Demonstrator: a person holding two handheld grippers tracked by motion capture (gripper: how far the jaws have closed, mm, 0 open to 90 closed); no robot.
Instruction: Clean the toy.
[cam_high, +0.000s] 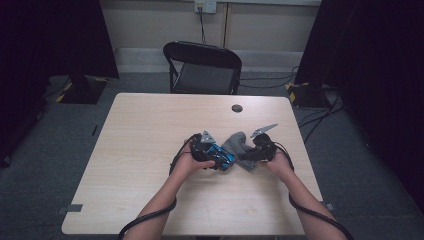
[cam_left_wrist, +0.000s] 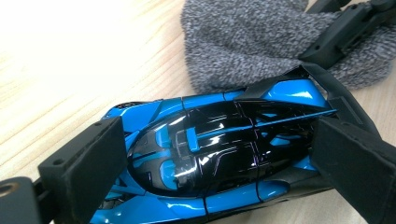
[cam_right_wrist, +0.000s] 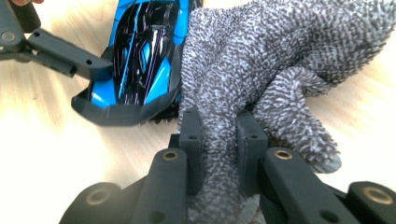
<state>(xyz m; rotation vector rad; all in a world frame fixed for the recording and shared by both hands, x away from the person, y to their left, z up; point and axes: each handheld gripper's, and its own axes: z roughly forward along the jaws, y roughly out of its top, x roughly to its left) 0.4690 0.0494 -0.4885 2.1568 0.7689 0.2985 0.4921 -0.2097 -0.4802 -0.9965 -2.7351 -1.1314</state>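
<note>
Gripping a blue and black toy car (cam_left_wrist: 210, 154) with the left hand-held gripper (cam_left_wrist: 219, 163), jaws pressing on the car's two ends, nose at one pad and tail wing at the other. Resting the car on the pale wooden table (cam_high: 145, 145), toward the near right part of it, just in front of the person's hands. Lying right beside the car, and touching its side in the right gripper view: a grey fuzzy cloth (cam_right_wrist: 261, 60), bunched and rumpled.

Pinching a fold of that grey cloth with the right hand-held gripper (cam_right_wrist: 219, 135), jaws drawn nearly together with the fabric squeezed between the pads and spilling out above and to the side. Holding the left hand (cam_high: 192, 162) and the right hand (cam_high: 277, 162) close together over the table, with the car (cam_high: 222, 156) and cloth (cam_high: 239, 145) between them. Trailing a black cable from each gripper back along the forearms.

Standing beyond the table's far edge: a black folding chair (cam_high: 202, 67). Sitting on the table near the far edge: a small dark round cap (cam_high: 237, 108).
</note>
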